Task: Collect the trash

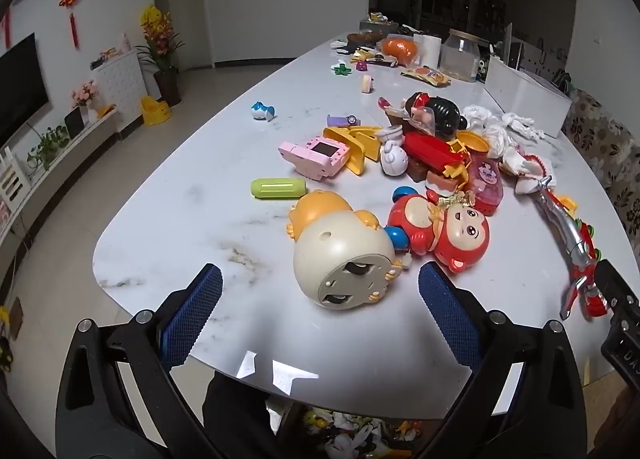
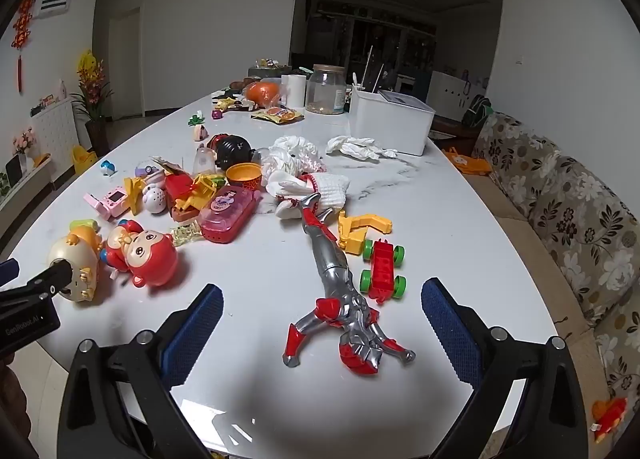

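Note:
A white marble table (image 1: 180,227) holds many toys and some trash. Crumpled white tissues (image 2: 360,147) lie near a white box (image 2: 390,121); they also show in the left wrist view (image 1: 516,123). A snack wrapper (image 2: 278,114) lies at the far end. My left gripper (image 1: 320,291) is open and empty, with a cream and orange round toy (image 1: 340,255) lying between its fingers. My right gripper (image 2: 322,309) is open and empty, above a silver and red action figure (image 2: 340,299).
A red monkey toy (image 1: 440,231), pink toy camera (image 1: 316,157), green tube (image 1: 278,187), red toy car (image 2: 382,271) and yellow digger arm (image 2: 362,229) lie around. A glass jar (image 2: 326,89) and paper roll (image 2: 294,90) stand far back. A floral sofa (image 2: 560,211) runs along the right.

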{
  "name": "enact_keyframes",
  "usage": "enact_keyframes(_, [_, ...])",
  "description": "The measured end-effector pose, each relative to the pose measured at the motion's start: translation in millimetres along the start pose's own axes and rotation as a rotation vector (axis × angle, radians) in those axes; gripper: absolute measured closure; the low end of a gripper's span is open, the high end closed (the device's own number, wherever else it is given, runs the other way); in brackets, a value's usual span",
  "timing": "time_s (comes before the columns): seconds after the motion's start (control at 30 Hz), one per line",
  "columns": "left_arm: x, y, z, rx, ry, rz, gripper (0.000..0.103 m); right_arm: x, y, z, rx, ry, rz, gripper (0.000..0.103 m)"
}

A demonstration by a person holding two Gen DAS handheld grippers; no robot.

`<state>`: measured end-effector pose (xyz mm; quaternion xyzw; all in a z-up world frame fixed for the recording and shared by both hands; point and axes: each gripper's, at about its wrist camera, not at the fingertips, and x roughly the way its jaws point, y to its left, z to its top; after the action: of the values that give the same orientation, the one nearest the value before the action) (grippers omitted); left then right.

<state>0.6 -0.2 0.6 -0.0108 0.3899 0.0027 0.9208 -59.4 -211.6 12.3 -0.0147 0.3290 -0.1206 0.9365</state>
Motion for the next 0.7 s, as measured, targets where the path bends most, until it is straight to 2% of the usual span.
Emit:
enact_keyframes(0.1, [-1.8, -2.5, -4.6, 0.026, -0.025, 0.016, 0.007, -0.2, -0.9, -0.2, -0.001, 0.0, 0.002, 0.005])
enact_keyframes(0.17, [2.4, -5.1, -3.6, 0.028, 0.001, 0.014, 0.007, -0.8, -1.9, -0.7, -0.006, 0.0, -0.001, 0.005])
enact_keyframes(0.3, [-2.8, 0.8, -6.0, 0.017, -0.012, 0.018, 0.007, 0.0, 1.9, -0.7, -0.014, -0.001, -0.006, 0.005])
enact_keyframes(0.7, [4.1, -7.7, -1.6, 0.06, 0.035, 0.014, 0.007, -1.1, 2.1, 2.3, -0.02, 0.001, 0.0, 0.005])
